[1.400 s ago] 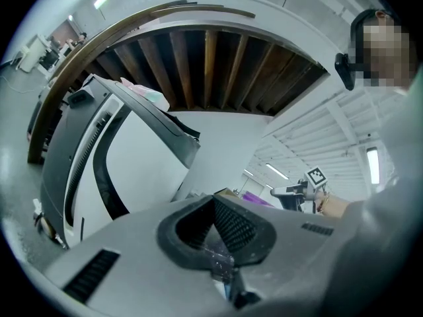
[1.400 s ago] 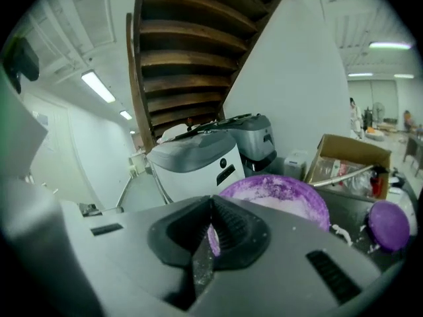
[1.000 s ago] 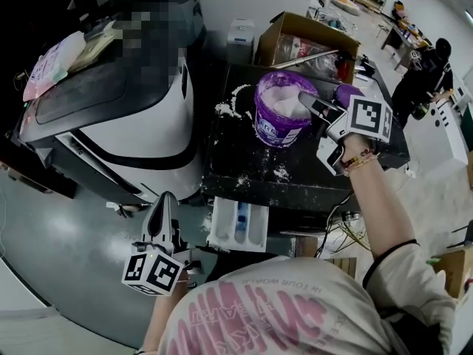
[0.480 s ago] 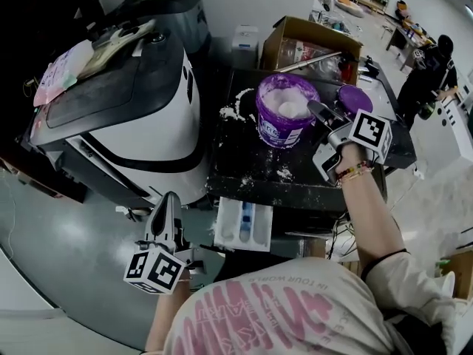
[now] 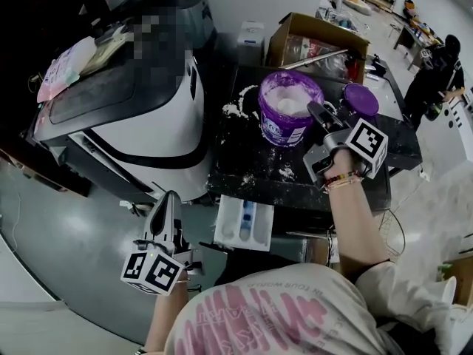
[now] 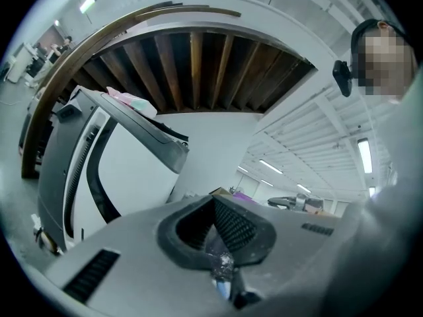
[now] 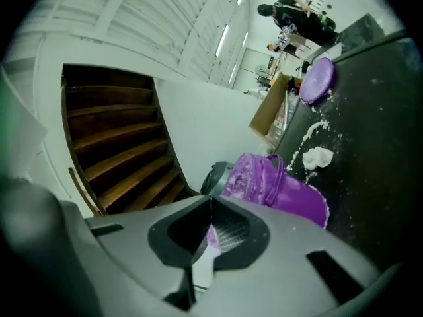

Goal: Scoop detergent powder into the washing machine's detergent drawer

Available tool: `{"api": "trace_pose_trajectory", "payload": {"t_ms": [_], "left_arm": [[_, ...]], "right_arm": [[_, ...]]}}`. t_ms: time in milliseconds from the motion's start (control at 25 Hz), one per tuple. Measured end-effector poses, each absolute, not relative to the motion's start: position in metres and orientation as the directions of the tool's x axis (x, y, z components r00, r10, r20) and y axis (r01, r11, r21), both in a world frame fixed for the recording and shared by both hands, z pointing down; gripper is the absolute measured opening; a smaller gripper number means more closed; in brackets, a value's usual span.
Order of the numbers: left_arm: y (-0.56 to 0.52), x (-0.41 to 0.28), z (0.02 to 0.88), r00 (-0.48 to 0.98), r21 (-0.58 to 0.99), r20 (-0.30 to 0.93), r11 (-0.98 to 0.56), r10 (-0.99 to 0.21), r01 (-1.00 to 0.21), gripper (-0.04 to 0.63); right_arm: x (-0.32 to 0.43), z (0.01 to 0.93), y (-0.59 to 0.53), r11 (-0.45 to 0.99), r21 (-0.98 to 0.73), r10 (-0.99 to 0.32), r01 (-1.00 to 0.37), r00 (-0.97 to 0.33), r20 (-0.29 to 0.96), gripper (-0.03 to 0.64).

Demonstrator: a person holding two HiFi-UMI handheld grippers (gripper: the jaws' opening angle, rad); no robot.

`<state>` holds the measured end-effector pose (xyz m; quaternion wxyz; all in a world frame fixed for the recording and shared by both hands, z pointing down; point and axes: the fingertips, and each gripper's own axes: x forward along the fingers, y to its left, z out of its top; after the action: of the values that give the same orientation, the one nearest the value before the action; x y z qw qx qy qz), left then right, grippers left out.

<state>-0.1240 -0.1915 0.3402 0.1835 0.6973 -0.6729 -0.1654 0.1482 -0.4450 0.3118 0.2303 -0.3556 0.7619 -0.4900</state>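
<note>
Held right gripper [image 5: 316, 112] by purple tub [image 5: 283, 130] on the bench [image 5: 240, 170], fingers closed (left gripper [image 5: 167, 200], likewise closed, left of drawer [image 5: 244, 225]).

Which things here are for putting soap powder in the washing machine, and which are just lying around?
For the job:
purple powder tub
detergent drawer
washing machine
right gripper, shut beside the tub

Just lying about:
cardboard box
purple lid, off the tub
spilled powder
pink packet on the machine
</note>
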Motion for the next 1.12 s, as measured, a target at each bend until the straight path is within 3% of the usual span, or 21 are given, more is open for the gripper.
{"api": "trace_pose_trajectory", "payload": {"t_ms": [600,1120], "left_arm": [[-0.171,-0.102,0.314,0.013,0.423,-0.006,-0.015,-1.0,-0.906,0.0],[-0.191,-0.085,0.29,0.143,0.454,-0.099,-0.172,-0.985,-0.874,0.0]], "right_arm": [[0.171,0.304,-0.431,0.206,-0.974,-0.791,-0.092,-0.602,-0.11,0.0],[0.165,0.306,-0.38,0.191,-0.978,-0.766,-0.084,-0.636,-0.095,0.0]]}}
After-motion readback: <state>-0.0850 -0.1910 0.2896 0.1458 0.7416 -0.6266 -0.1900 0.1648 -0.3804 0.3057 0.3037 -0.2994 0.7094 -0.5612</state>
